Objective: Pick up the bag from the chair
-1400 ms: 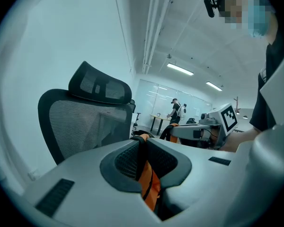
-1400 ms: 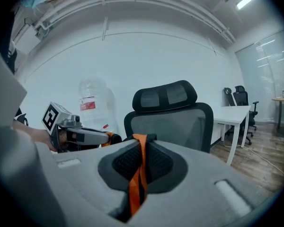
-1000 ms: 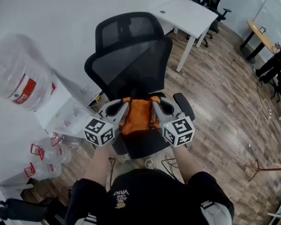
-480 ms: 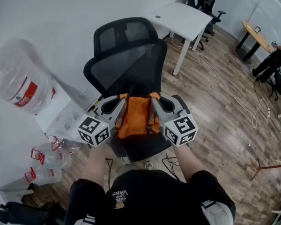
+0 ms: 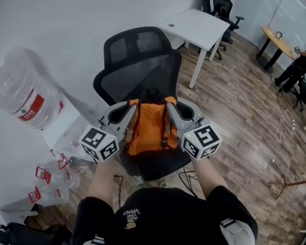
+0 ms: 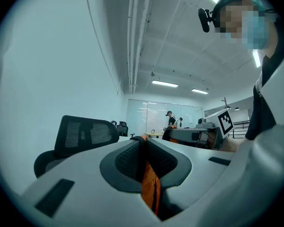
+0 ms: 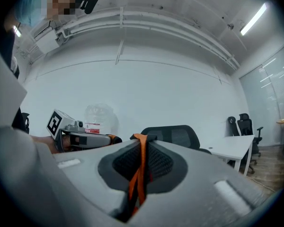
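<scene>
over the last second the orange fabric backpack (image 5: 149, 129) has risen above the black mesh office chair (image 5: 137, 55) seat, hanging between the left gripper (image 5: 134, 106) and right gripper (image 5: 168, 106), each clamped tight on an orange strap (image 6: 149, 186), so the pickup looks nearly complete.

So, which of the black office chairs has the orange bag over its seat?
The mesh-backed chair directly before the person: the orange bag is above its seat. The other black chairs stand far off, beyond the white desk.
</scene>
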Demonstrator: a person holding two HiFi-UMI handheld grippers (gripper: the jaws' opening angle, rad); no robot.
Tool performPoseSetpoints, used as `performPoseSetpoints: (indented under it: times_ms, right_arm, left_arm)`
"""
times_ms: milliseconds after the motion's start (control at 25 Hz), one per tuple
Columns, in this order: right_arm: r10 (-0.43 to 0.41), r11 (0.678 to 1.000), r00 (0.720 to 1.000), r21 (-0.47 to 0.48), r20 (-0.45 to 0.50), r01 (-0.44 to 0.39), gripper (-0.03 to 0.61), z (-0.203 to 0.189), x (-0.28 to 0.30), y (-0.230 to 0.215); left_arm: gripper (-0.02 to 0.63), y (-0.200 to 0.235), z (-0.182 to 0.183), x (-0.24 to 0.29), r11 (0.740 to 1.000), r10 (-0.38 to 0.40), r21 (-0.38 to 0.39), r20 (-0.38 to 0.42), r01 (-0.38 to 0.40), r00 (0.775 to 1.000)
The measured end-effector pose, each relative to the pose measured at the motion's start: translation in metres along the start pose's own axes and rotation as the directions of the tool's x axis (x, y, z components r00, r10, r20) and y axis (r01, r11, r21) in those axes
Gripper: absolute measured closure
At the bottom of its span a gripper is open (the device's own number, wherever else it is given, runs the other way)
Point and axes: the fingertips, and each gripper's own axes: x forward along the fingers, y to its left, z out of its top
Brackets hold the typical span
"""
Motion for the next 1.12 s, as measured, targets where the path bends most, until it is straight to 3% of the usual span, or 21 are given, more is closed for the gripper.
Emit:
performPoseSetpoints:
  times_ms: [1120]
  right_arm:
    - [-0.004, 0.999, 0.994, -0.038, 0.107, 0.008, 0.568, 0.054, -0.004, 0.000]
  left_arm:
    - [0.565, -0.010, 0.056, -0.003, 0.997, -0.034, 0.067, 0.096, 0.027, 0.995]
